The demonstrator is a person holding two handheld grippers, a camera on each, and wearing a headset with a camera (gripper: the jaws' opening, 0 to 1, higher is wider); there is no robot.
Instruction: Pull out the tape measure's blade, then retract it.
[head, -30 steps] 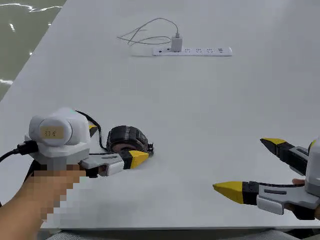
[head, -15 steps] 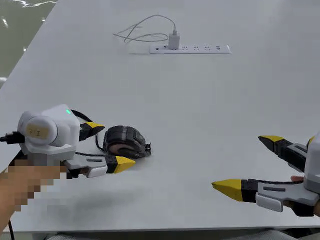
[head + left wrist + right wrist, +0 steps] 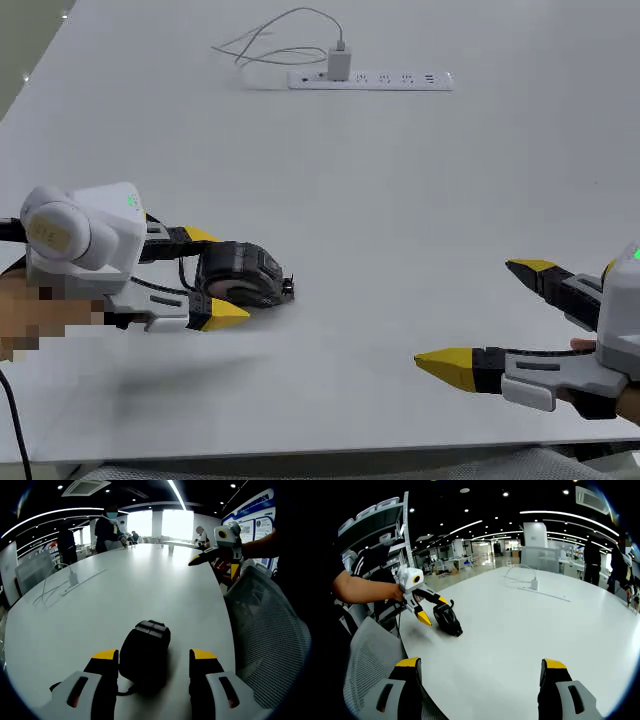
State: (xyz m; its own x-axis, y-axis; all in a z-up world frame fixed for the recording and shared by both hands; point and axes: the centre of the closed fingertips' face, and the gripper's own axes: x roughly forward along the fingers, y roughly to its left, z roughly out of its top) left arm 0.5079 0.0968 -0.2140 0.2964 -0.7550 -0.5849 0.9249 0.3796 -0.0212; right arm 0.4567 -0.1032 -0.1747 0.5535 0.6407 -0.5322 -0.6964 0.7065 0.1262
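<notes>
Drawn back a little toward the person over the last second, the left gripper [image 3: 220, 275] has also swung round. Its nearer yellow tip, which then lay across the front of the tape measure [image 3: 248, 268], now stands beside the case's near flank, and the farther tip shows on the other side. Its jaws are spread and released, gripping nothing. The left gripper view shows the tape measure [image 3: 145, 647] lying between the two tips, one close against it and the other a little apart; whether the close one touches I cannot tell. The tape measure rests on the white table [image 3: 400, 200] near the person's edge, toward the left. Its blade is wound in, with the small end hook [image 3: 287, 290] at the mouth of the case on the side facing the right gripper [image 3: 478, 312]. Against the table it seems to lie where it lay. The whole head view has slid, since the power strip [image 3: 370, 79] at the far side, with its white charger [image 3: 338, 63] and looped cable [image 3: 262, 48], sits higher in the picture than before, and that is the camera's doing. The right gripper has kept its place well apart to the right, near the table's front edge, jaws parted wide around bare air. The right gripper view looks across the table to the left gripper [image 3: 434, 611] and the tape measure [image 3: 447, 621].
</notes>
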